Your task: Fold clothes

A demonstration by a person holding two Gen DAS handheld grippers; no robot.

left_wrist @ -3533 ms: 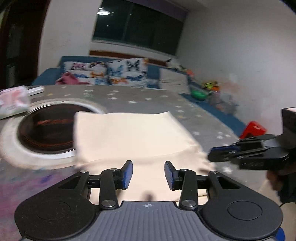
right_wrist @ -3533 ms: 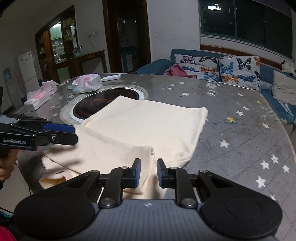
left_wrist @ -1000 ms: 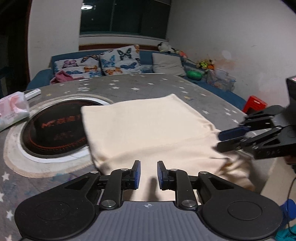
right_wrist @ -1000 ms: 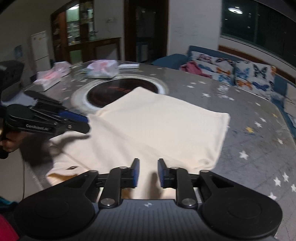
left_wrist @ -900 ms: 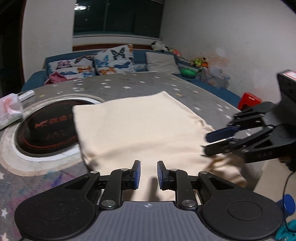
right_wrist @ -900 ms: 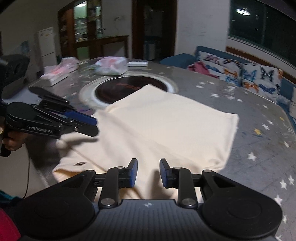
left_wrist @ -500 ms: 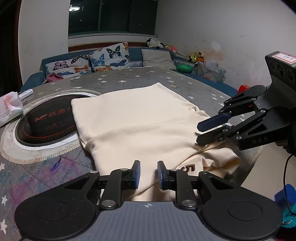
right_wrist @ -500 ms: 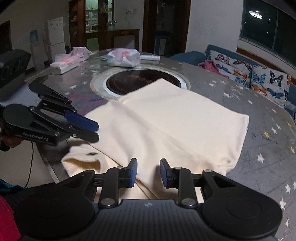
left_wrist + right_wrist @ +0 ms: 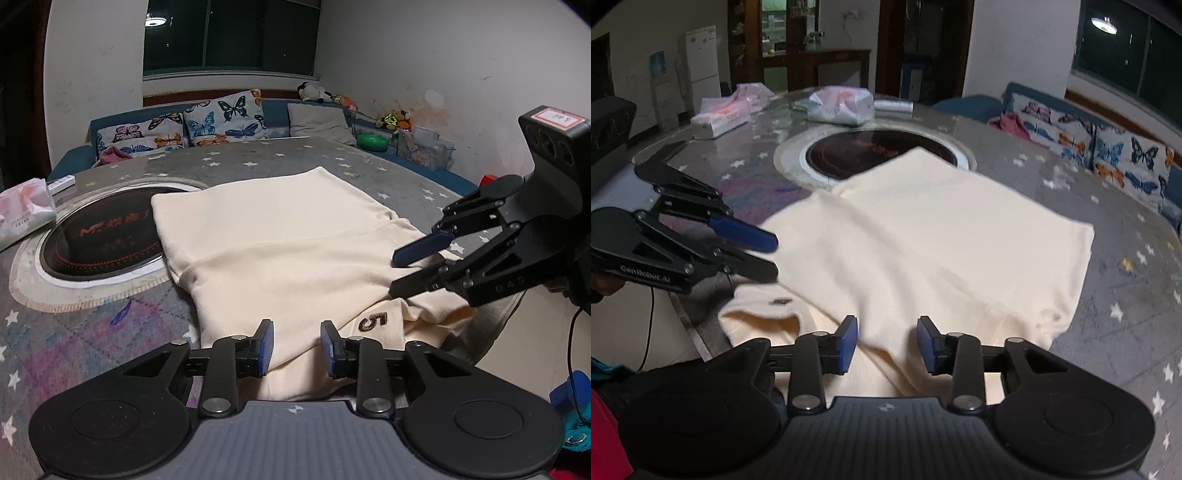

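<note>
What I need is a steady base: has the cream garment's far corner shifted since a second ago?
No: the cream garment still laps its far corner over the same near-right side of the cooktop, as before.

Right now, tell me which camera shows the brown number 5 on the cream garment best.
The left wrist view. There the number 5 reads clearly on the cream garment near the table's edge, just ahead of the left gripper. The right wrist view shows only a small dark blurred mark on the garment's near left fold; no digit is legible.
</note>
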